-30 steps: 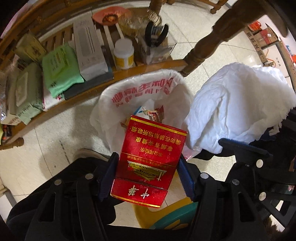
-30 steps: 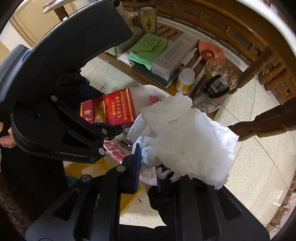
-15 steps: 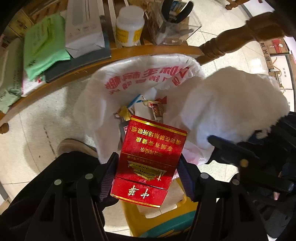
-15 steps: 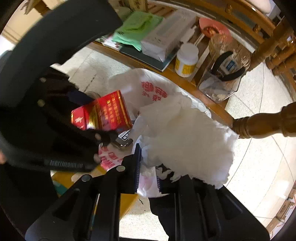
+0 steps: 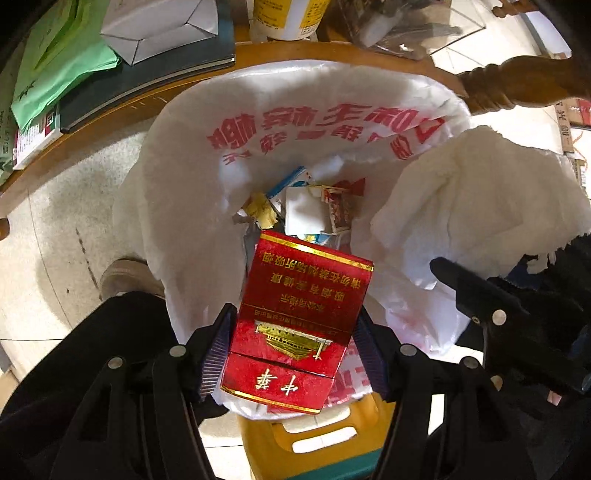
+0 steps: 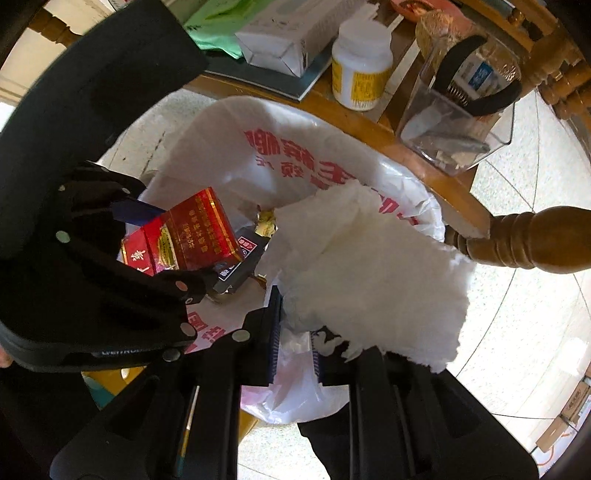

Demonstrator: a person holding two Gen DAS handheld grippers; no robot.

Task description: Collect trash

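Two grippers hang over one white plastic bag [image 5: 177, 206] that lines a bin on the pale tiled floor [image 5: 55, 221], its mouth spread wide and red print running round the inside of its far wall. Just beyond the bag's far rim runs the curved edge of a wooden bench [image 5: 258, 55], and a turned wooden leg [image 6: 535, 240] reaches in from the right.

On the bench lie a green packet [image 5: 62, 62] to the far left, a white carton [image 6: 288, 33] resting on a dark flat book [image 5: 147, 81], a white bottle with a yellow label [image 6: 360, 70], and a clear plastic box [image 6: 454, 122] holding a black clip and some small bits.

A crumpled white tissue [image 6: 369, 273], large and ragged at its edges, is pinched at its near end by the right gripper [image 6: 295, 332]; the jaws are closed tight on it, and the wad hangs over the right side of the bag's mouth.

The left gripper [image 5: 295, 347] holds a red cigarette pack [image 5: 299, 317] with gold lettering, jaws pressing its two long sides, the pack tipped down over the near rim of the bag.

Down inside the bag sit small scraps of litter [image 5: 314, 210]: a white paper square, a little printed box, a yellow wrapper and a blue-and-white piece.

A yellow and teal stool [image 5: 314, 443] shows under the bag's near edge.
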